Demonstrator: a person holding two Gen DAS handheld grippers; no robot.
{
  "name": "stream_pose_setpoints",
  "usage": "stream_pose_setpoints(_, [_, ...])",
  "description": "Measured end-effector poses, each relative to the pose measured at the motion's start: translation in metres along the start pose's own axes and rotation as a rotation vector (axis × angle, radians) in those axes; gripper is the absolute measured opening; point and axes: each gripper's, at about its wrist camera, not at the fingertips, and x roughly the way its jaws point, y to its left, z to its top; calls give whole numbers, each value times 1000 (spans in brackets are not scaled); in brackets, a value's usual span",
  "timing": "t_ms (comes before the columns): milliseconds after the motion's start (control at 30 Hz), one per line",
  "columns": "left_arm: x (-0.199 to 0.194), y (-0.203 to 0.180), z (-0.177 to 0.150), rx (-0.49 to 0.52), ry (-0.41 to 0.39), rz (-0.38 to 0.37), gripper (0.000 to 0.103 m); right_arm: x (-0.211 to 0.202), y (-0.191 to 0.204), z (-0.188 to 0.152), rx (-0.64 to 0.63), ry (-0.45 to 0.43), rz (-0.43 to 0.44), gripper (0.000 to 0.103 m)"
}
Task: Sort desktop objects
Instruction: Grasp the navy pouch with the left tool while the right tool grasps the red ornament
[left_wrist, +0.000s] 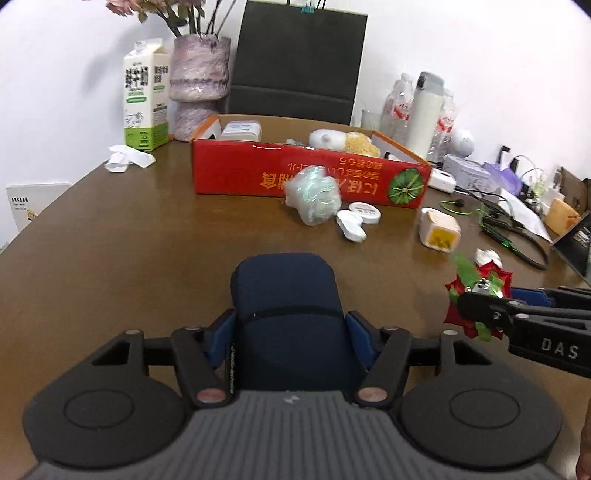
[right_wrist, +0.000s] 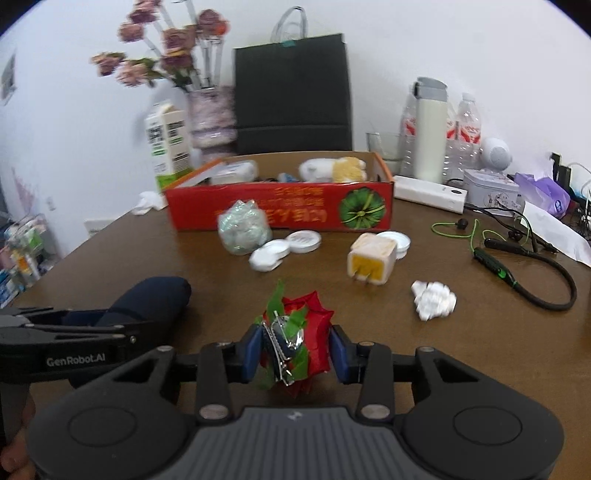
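The left gripper has its fingers closed on a dark navy case, most likely a glasses case, which lies between the blue pads just above the brown surface. The case looks rounded, stiff-shelled and light, with a smooth skin that could slip. The grip sits across its narrow width near the seam, a sensible place to hold it.

The right gripper has its fingers pressed on either side of a red paper flower with green leaves and a shiny metal hair clip fixed to it. This one looks very light, soft and easily crushed. I judge the clip to be the only firm part, so a gentle squeeze near it suits best.

The red cardboard box stands further back on the surface and already holds a few things. It is the likely place for both objects.

The left wrist view shows the case full on, and the flower only as a sliver at the right edge. The right wrist view shows the flower and clip clearly, plus a crumpled white paper ball and a yellow-faced plug adapter. There the case appears only from its rounded end.
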Motion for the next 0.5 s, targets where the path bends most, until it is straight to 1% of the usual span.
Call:
stream_pose_setpoints(133, [-37, 0, -20, -5, -27, 8, 65, -24, 16, -14, -21, 1, 14, 38])
stream_pose_setpoints(300, [-74, -8, -40, 24, -53, -4, 64, -54, 32, -32, -28, -17, 29, 38])
stream_pose_setpoints(500, [-108, -15, -48, 44, -106, -3, 64, -84, 41, -50, -26, -41, 46, 38])
